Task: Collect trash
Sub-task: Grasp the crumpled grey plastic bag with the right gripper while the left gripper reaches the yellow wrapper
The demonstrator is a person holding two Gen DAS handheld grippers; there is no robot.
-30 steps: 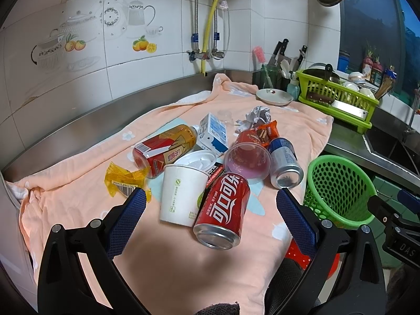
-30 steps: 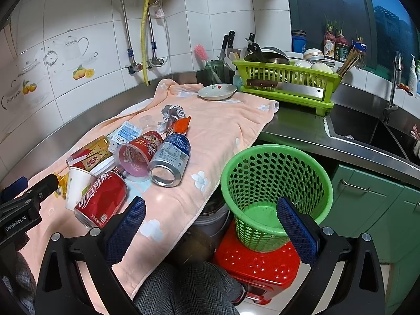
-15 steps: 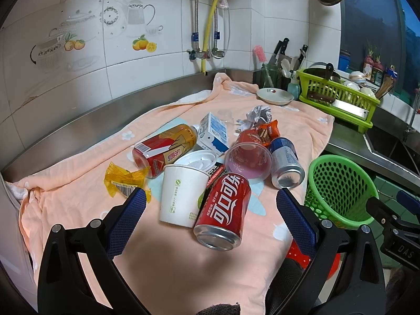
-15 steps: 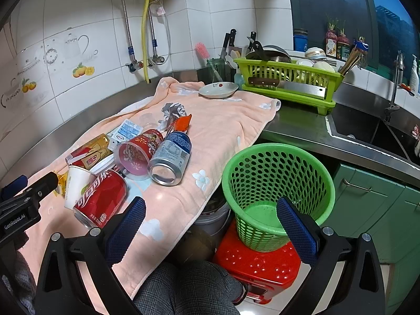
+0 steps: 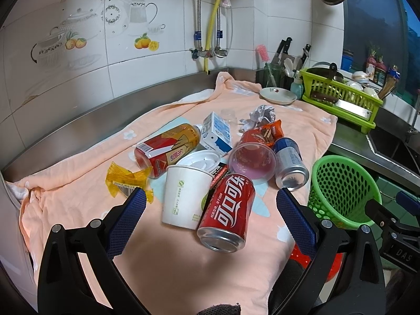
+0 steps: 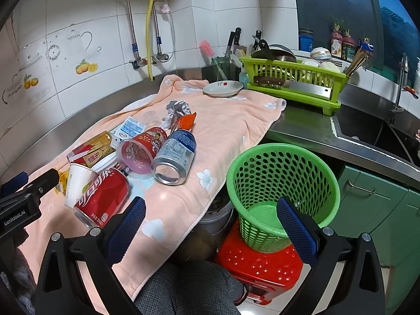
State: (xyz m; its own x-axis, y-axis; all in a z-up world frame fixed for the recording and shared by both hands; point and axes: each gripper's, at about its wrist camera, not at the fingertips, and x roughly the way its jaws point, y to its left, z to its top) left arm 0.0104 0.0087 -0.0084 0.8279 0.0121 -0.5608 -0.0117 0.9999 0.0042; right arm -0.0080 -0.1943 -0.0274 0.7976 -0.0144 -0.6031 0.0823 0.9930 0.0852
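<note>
Trash lies piled on a peach towel (image 5: 86,197): a red cola can (image 5: 227,215) on its side, a white paper cup (image 5: 183,197), a red-and-gold can (image 5: 165,149), a blue-and-silver can (image 5: 290,161), a pink plastic cup (image 5: 252,161), a milk carton (image 5: 218,134), a yellow wrapper (image 5: 126,179) and crumpled foil (image 5: 261,114). My left gripper (image 5: 208,206) hangs open just short of the cola can, holding nothing. My right gripper (image 6: 210,216) is open and empty over the towel's edge, beside the green mesh basket (image 6: 283,183), which stands on a red stool (image 6: 262,265).
A white dish (image 6: 223,88) sits at the towel's far end. A green dish rack (image 6: 294,81) with a cleaver, knives behind it and a steel sink (image 6: 375,131) fill the right counter. A person's knee (image 6: 189,291) is below, by the green cabinets (image 6: 372,207).
Both views have shifted only slightly; the left gripper has edged a little toward the cola can. Both stay open and the trash has not moved.
</note>
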